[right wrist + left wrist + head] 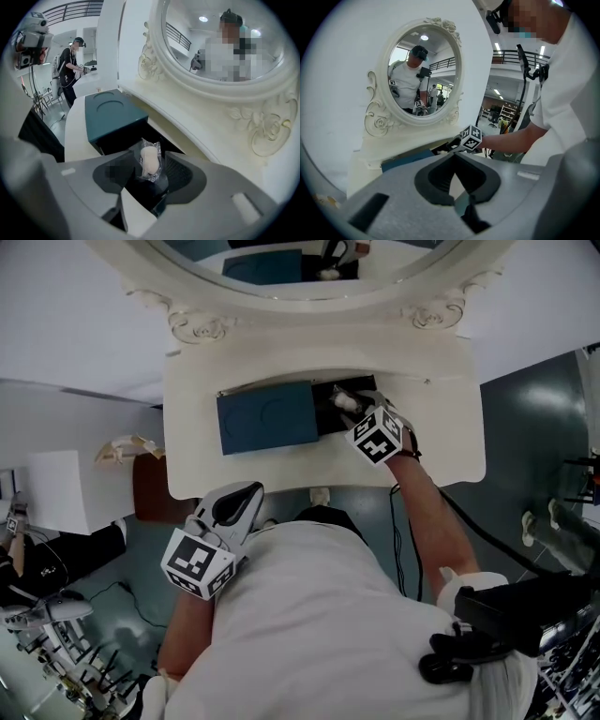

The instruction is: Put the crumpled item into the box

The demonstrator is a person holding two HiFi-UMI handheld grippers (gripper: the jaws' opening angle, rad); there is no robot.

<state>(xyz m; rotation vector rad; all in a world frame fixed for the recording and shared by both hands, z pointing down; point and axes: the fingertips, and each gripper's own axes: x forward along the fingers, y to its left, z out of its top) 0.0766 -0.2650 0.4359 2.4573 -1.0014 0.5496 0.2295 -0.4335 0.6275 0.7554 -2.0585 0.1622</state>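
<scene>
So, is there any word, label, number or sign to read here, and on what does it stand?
None can be read.
Marker cubes on the left tool and right tool: only black-and-white square patterns, no letters.
Teal box: no print.

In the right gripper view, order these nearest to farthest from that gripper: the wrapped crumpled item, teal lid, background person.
1. Wrapped crumpled item, between its jaws.
2. Teal lid, just beyond, left.
3. Person, far left background.

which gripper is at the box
The right gripper, jaws apart around the crumpled item over the box; the left gripper sits shut and empty by the front of the table.
</scene>
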